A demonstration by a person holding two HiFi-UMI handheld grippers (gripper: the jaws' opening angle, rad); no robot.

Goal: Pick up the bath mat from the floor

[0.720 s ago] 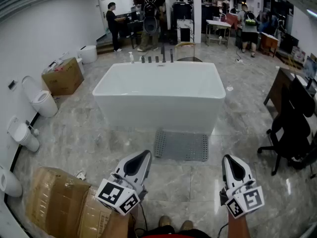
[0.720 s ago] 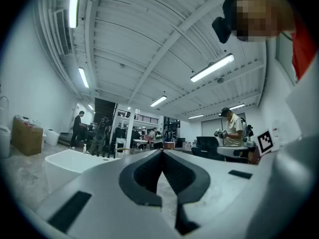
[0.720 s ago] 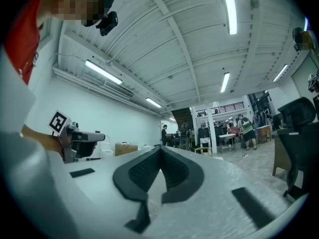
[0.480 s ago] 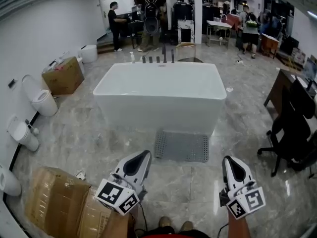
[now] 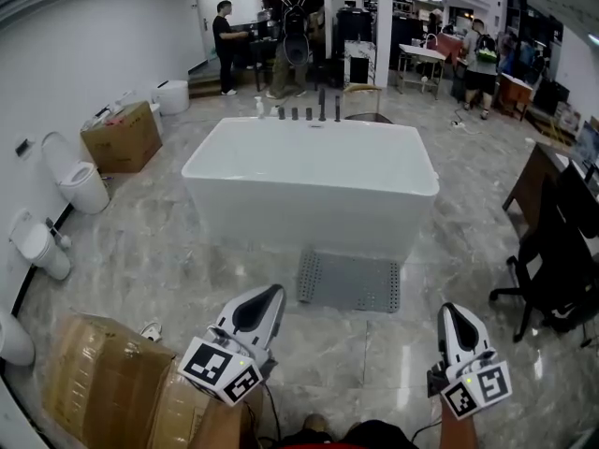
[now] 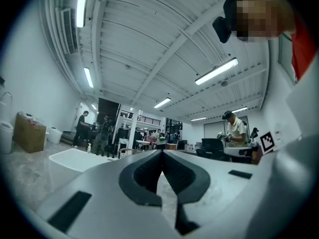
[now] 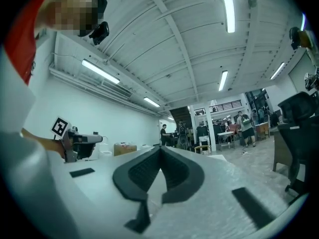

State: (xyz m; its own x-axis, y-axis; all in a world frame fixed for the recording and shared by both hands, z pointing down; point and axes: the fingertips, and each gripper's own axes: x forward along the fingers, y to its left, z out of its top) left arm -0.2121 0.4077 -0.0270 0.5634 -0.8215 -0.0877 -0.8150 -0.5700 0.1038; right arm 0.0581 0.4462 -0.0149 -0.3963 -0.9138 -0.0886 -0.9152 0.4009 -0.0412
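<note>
Mat (image 5: 348, 282) lies flat on the floor (image 5: 168, 251), centre of the head view. Its far edge is right at the foot of the tub (image 5: 314, 181); can't tell if it touches. Grey, thin, holes all over. Not picked up yet.

Left hand-held gripper (image 5: 273, 294) is at lower centre-left and right hand-held gripper (image 5: 453, 311) at lower right. Both are fully closed, pads together, nothing between them. The gripper views confirm it: left (image 6: 162, 153), right (image 7: 160, 148). Both sit near the mat's near edge but off it and above the floor, pointing level rather than down.

Risks, as I judge them:
- Coming down with the jaws closed would only press on the mat; they need opening first.
- The mat looks thin and flat, so a jaw may skid over the top instead of getting under an edge.
- The floor looks glossy, so a push could slide the mat toward the tub and jam or bunch it there.
- Grabbing one corner only would likely let the rest droop, drag, or pull free.
- The box (image 5: 103, 377) at lower left is close to the left gripper and could be bumped on the reach.
- The chair (image 5: 562, 251) at the right edge is well apart, so low risk.
</note>
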